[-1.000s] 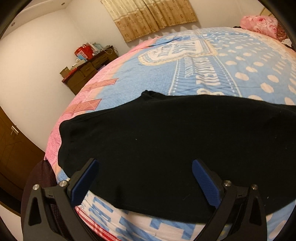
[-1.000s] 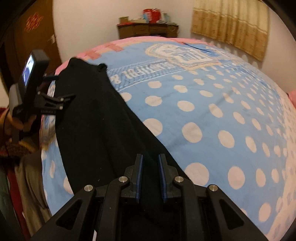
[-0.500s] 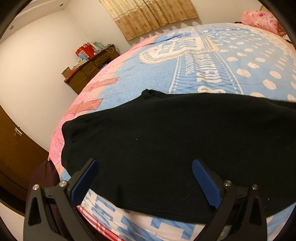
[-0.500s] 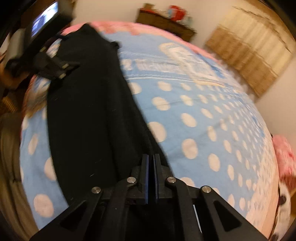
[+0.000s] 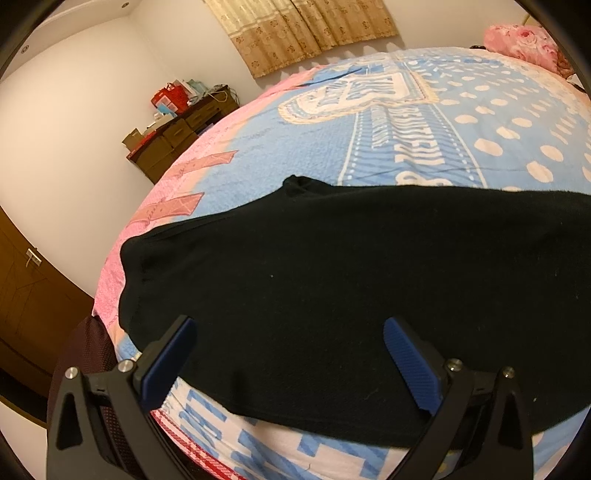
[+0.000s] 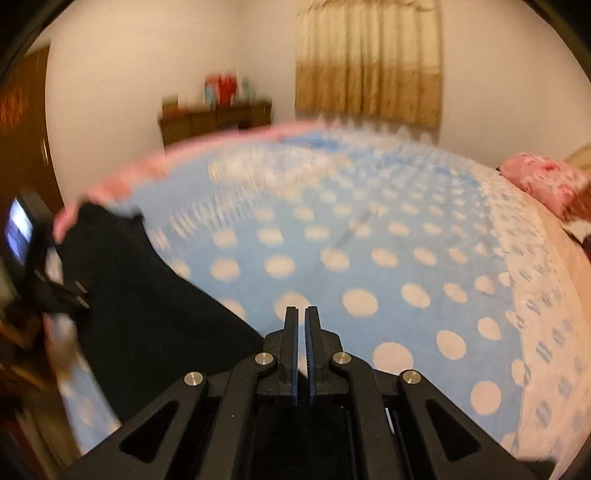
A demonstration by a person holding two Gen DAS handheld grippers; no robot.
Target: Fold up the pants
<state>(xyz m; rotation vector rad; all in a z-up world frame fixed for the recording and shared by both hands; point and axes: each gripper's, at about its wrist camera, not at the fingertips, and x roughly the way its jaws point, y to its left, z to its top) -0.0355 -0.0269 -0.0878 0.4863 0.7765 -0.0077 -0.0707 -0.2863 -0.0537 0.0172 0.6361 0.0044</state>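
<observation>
Black pants (image 5: pixel 332 280) lie flat across the near edge of the bed, stretching left to right. My left gripper (image 5: pixel 288 339) hovers over their near hem, jaws wide open and empty, blue pads (image 5: pixel 410 365) showing. In the blurred right wrist view the pants (image 6: pixel 147 317) run off to the left. My right gripper (image 6: pixel 301 325) has its jaws nearly together; the pants' end reaches under it, but whether cloth is pinched between the fingers is hidden. The left gripper's body (image 6: pixel 26 254) shows at the far left edge.
The bed has a blue blanket with cream dots (image 6: pixel 369 258) and a pink border (image 5: pixel 166 210). A pink floral pillow (image 5: pixel 521 40) lies at the head. A dark dresser with clutter (image 5: pixel 173 136) stands by the wall, below tan curtains (image 5: pixel 303 33). A wooden door (image 5: pixel 26 288) is at left.
My right gripper closed its jaws and swung up and right, so its view now faces the bed and curtains. My left gripper stayed open, drifting slightly.
</observation>
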